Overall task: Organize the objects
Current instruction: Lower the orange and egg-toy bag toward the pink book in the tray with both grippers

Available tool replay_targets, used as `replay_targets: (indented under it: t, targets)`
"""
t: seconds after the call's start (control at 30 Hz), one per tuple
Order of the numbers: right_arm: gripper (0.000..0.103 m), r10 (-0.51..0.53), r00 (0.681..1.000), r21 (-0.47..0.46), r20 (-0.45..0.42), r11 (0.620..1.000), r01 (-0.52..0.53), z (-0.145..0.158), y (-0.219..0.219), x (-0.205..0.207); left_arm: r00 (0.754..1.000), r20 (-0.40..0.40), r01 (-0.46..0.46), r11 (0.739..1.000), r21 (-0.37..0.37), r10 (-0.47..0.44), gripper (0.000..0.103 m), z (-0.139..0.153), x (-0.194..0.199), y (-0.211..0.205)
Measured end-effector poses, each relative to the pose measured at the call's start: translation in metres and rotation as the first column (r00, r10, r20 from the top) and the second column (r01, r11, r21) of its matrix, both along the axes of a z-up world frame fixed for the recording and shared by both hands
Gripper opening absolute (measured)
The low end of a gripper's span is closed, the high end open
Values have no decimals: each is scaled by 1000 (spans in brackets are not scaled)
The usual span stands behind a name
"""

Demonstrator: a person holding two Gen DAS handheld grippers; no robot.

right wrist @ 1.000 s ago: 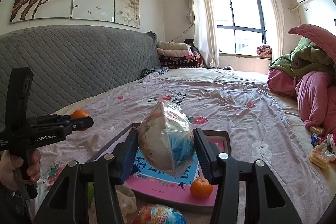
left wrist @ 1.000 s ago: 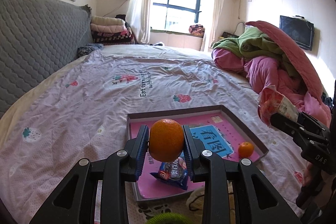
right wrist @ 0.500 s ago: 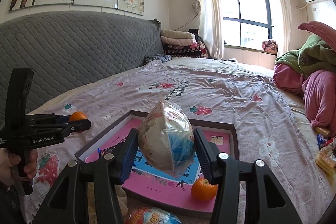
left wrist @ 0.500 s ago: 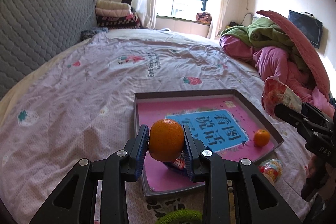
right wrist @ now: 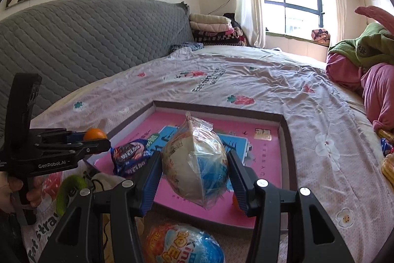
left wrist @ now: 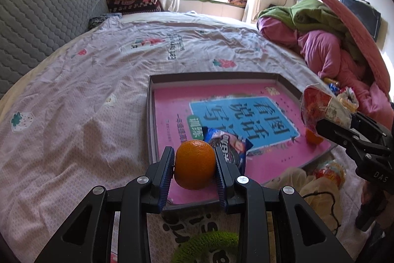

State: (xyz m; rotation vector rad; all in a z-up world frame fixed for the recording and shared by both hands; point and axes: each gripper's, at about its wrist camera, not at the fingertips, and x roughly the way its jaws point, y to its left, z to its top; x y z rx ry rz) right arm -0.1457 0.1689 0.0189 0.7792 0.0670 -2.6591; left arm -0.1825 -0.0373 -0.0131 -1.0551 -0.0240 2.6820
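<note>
Two loads up: left gripper (left wrist: 195, 168) jaws pinch the round orange fruit (left wrist: 195, 168) over the pink-lined shallow tray's (left wrist: 150, 115) near-left corner. Right gripper (right wrist: 194, 164) jaws squeeze the clear-plastic-wrapped bun (right wrist: 194, 159) above its near edge. Fruit likely firm, rolls; bun soft, slippery, so grip mid-body.

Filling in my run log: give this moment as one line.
left tongs: shut on round orange fruit | right tongs: shut on clear-wrapped round bun | both over pink-lined grey tray
</note>
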Motion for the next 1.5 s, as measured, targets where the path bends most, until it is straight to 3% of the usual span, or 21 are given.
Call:
replay_targets:
  t: [0.53,1.5]
  targets:
    - [53,3,992,-37,125,999,2,-22,3,-21,999,41,22,1000,-2,-22,32,-14,-4,10]
    - [53,-4,985,10,172,1000,2,-35,-11,-32,997,65,49,999,15,-50,32,-24,-19,23]
